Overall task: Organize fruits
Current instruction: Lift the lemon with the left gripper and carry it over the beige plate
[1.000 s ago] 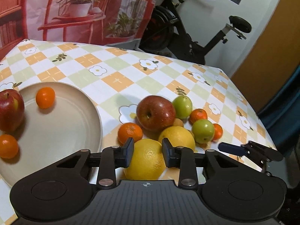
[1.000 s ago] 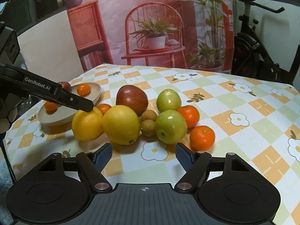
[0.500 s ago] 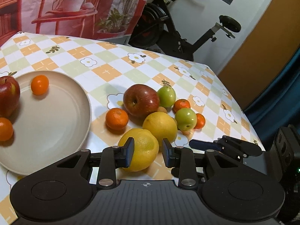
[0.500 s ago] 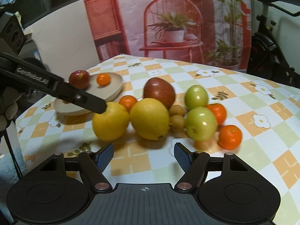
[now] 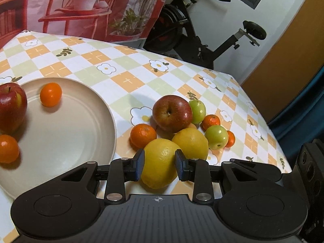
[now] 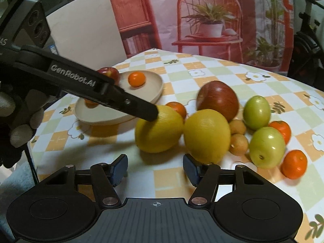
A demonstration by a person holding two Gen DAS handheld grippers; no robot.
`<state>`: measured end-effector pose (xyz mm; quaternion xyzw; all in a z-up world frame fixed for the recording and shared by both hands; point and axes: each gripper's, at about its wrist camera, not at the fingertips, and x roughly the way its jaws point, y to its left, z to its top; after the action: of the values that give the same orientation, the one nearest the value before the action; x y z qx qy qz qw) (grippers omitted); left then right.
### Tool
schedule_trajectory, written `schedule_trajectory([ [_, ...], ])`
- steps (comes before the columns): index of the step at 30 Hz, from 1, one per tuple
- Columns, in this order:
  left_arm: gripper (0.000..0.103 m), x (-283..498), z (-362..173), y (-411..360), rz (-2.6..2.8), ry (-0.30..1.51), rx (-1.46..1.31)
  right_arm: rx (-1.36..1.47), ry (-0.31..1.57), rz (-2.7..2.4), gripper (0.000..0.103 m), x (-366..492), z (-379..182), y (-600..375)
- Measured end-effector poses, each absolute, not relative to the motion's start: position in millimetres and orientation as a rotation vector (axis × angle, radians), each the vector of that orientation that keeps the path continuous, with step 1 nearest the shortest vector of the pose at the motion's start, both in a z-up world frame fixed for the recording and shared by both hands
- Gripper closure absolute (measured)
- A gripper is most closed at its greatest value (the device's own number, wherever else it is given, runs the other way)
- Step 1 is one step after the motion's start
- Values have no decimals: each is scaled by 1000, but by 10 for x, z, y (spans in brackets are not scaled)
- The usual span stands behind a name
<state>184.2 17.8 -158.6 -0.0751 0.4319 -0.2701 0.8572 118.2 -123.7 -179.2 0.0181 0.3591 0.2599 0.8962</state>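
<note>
My left gripper [image 5: 159,165] is shut on a yellow lemon [image 5: 160,163] and holds it just above the cloth; the lemon also shows in the right wrist view [image 6: 159,128]. A second yellow citrus [image 5: 190,142] sits just behind it, with a red apple [image 5: 172,113], two green fruits [image 5: 216,136], small oranges [image 5: 143,135] and small brown fruits [image 6: 239,143] around. A beige plate [image 5: 81,133] at the left holds a red apple [image 5: 11,107] and two small oranges [image 5: 50,94]. My right gripper [image 6: 156,170] is open and empty, low before the pile.
A checked flower tablecloth [image 5: 125,68] covers the table; its right edge [image 5: 269,129] drops off near the pile. An exercise bike [image 5: 194,36] and a printed backdrop stand behind. The left gripper's body [image 6: 60,77] crosses the right wrist view from the left.
The left gripper has lifted and tilted with the lemon in it, and the plate shows larger at its left. The right gripper has moved closer to the pile.
</note>
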Motion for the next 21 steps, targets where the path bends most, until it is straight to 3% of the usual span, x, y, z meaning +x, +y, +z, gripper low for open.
schedule_trajectory([
  [21,69,2073,-1732,237,-684,936,-234,93,756,518,47,1417,-1819,-1130],
])
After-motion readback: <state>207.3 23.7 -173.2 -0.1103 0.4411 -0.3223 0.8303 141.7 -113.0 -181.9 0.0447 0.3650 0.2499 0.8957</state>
